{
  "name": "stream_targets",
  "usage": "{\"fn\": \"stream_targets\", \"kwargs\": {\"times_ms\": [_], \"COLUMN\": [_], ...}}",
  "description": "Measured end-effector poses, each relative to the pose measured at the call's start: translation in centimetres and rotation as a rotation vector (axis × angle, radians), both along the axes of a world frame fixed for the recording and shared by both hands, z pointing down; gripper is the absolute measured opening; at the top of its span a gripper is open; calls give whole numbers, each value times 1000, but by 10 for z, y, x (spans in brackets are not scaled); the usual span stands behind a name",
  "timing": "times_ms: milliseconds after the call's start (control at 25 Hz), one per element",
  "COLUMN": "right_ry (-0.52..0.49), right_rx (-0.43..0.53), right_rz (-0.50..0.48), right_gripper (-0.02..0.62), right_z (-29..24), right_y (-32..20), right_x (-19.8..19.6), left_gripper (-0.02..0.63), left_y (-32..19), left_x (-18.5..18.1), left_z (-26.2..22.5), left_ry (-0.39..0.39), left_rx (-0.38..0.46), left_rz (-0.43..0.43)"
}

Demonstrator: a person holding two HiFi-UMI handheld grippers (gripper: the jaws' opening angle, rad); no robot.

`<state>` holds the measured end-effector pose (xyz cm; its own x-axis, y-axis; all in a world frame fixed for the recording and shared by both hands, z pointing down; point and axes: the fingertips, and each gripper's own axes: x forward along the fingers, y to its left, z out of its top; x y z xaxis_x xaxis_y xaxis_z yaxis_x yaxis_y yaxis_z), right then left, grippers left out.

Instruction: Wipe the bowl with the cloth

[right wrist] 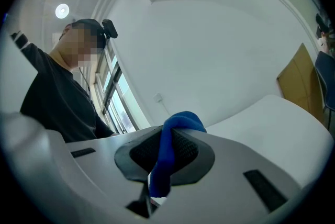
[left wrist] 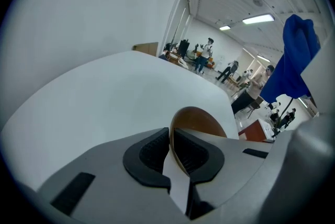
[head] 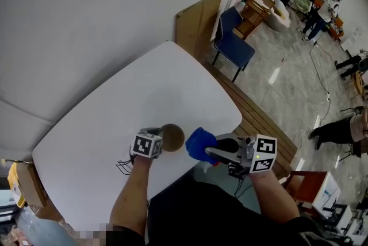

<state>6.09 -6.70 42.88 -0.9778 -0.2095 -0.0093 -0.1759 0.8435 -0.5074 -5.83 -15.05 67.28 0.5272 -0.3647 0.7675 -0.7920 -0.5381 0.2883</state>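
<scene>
Left fingers pinch bowl rim; right fingers clamp cloth; forearms angled inward.

White worktop with rounded corners, seen from steeply above in the head view, one corner pointing toward the wall. Its surface is plain, matte and unmarked over nearly its whole area. A small round brown bowl sits on it close to the near edge, well apart from the other three edges. Whether the bowl's base rests flat cannot be told. In the left gripper view the worktop runs out broad and bare beyond the bowl. In the right gripper view only a bare corner portion of the worktop shows. A small tangle of thin black wires shows against the near edge, left of the bowl.
</scene>
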Motion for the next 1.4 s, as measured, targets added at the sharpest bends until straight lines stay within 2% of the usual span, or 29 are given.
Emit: {"fn": "stream_targets", "kwargs": {"times_ms": [160,280,400,480,680,880,1160,1400], "right_ry": [9,18,22,22,79,175,168,146], "right_rx": [-10,-11,-8,-5,16,167,273,327], "right_rz": [2,7,33,59,116,159,190,267], "right_gripper": [34,34,34,34,34,34,34,34], "right_z": [2,4,4,2,3,-14,-51,-82], "right_y": [2,4,0,-6,-22,-26,-24,-21], "right_x": [3,6,9,10,7,-12,-45,-48], "left_gripper": [45,125,155,155,95,81,61,51], "left_y": [-6,-11,-14,-17,-17,-1,41,61], "left_x": [1,-4,-12,-18,-21,-20,-12,-22], "left_z": [3,-1,-11,-24,-74,-133,-209,-270], "left_ry": [-23,-43,-64,-65,-18,45,139,196], "left_rx": [15,52,114,160,268,394,534,680], "left_rz": [-14,-40,-55,-76,-95,-96,-84,-150]}}
